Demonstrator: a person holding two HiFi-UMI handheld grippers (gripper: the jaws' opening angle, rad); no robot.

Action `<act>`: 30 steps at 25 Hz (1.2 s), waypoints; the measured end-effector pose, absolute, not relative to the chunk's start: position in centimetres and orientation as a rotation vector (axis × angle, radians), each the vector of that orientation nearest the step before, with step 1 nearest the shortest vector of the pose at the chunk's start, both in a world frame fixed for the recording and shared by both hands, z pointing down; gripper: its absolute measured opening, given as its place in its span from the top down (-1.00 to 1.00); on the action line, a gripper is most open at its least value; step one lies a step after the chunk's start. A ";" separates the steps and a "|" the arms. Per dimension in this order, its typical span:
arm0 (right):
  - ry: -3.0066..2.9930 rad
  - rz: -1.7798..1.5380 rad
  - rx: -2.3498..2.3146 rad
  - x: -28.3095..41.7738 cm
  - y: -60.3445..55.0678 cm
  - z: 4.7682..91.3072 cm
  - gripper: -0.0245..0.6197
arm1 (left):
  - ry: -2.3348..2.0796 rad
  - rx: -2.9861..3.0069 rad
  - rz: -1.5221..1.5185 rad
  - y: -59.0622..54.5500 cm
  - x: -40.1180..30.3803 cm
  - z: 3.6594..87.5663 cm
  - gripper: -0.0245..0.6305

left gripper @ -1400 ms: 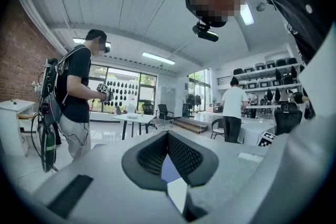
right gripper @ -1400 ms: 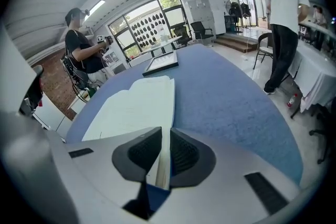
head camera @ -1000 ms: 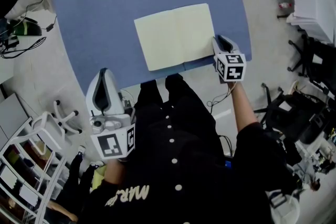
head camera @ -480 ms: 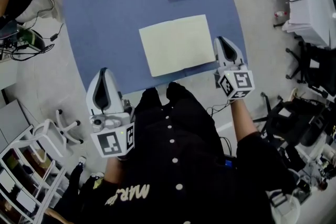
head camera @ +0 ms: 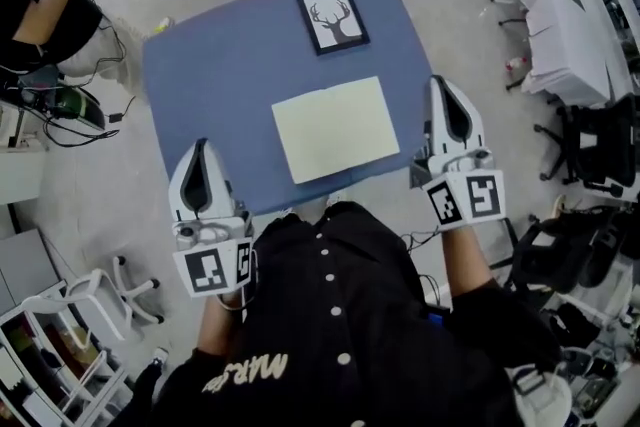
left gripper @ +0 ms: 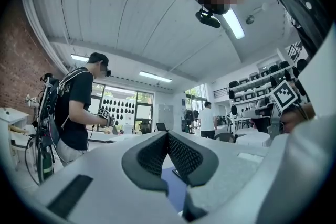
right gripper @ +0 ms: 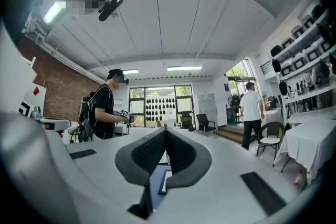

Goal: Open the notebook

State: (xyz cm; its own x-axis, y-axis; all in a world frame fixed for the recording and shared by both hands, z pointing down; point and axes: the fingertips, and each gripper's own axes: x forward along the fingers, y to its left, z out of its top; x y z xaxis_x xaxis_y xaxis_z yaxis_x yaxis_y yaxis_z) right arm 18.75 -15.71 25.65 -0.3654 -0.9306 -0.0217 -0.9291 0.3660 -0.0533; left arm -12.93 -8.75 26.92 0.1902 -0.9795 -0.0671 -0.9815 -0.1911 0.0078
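Note:
The notebook [head camera: 335,128] lies flat on the blue table [head camera: 220,85] with its pale yellow pages facing up. My right gripper [head camera: 440,87] hovers level off the table's right front corner, just right of the notebook and well above it; its jaws are shut with nothing between them. My left gripper [head camera: 198,149] hangs over the table's left front edge, also shut and empty. In the left gripper view the gripper [left gripper: 168,136] shows its dark pads pressed together, and the right gripper view shows that gripper [right gripper: 165,131] the same way. Both point out across the room.
A framed deer picture [head camera: 333,19] lies at the table's far side. A person [head camera: 40,15] with grippers stands at the upper left. A white-clothed table [head camera: 570,35] and chairs [head camera: 590,155] stand to the right. A white stool [head camera: 85,290] is at the lower left.
Both grippers have risen away from the table, the right one much more. The right gripper left the notebook's right edge and its jaws closed. The table now looks farther below.

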 end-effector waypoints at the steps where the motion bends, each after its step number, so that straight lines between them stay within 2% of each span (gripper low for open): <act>1: 2.545 -0.028 -1.739 18.8 -15.4 24.5 0.91 | 1.971 -2.396 0.098 -8.8 -13.0 26.6 0.92; 12: 2.463 0.095 -1.747 20.1 -12.1 19.2 0.91 | 1.964 -2.315 0.162 -8.0 -15.4 21.8 0.92; 20: 2.444 0.105 -1.792 20.9 -10.8 20.0 0.91 | 1.960 -2.278 0.191 -7.3 -17.0 19.9 0.92; 30: 2.462 0.098 -1.796 21.0 -10.5 20.3 0.91 | 1.925 -2.282 0.194 -7.1 -15.7 19.4 0.92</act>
